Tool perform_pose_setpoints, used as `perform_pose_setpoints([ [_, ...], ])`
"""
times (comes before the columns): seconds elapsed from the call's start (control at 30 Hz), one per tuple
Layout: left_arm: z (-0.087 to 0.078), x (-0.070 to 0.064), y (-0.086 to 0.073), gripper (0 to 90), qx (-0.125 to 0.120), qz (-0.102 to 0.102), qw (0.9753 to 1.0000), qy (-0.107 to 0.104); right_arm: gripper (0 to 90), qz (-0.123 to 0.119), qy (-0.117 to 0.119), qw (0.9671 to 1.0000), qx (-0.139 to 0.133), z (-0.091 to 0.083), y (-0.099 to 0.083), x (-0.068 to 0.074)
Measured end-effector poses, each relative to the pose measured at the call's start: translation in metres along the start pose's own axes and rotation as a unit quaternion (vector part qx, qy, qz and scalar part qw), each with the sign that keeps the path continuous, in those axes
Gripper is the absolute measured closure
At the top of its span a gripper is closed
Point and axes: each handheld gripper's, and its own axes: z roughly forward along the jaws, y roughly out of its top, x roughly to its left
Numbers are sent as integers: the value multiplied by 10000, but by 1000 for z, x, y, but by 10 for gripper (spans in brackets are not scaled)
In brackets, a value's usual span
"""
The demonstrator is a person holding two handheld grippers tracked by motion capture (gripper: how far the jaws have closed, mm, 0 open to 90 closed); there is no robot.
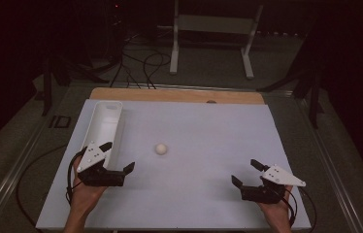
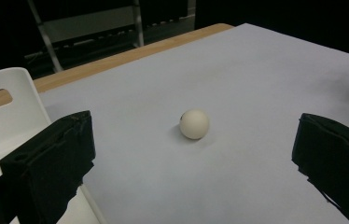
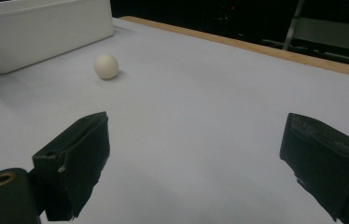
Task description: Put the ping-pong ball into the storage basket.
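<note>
A small white ball [image 1: 161, 148] lies near the middle of the pale table [image 1: 204, 126]. My left gripper [image 1: 119, 156] is open at the table's near left, beside the near end of a long white bin [image 1: 103, 127]. In the left gripper view the ball [image 2: 194, 123] rests a short way ahead between the wide-apart jaws. My right gripper [image 1: 245, 173] is open at the near right, empty. From the right gripper view the ball [image 3: 106, 66] is farther off at upper left, in front of the bin [image 3: 42, 28].
A wooden strip [image 1: 177, 95] edges the table's far side. Beyond it stand a white metal frame [image 1: 211, 29] and cables on the dark floor. A person's hands hold both grippers at the near edge.
</note>
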Motion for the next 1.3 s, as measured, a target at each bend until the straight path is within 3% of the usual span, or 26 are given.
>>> perform_pose_setpoints([
  [0.5, 12, 0, 16, 1, 182, 75, 9998, -18, 81, 41, 39, 10000, 14, 1, 0, 0],
  [1.3, 38, 3, 29, 1, 513, 106, 9986, -75, 80, 89, 46, 9999, 16, 2, 0, -1],
])
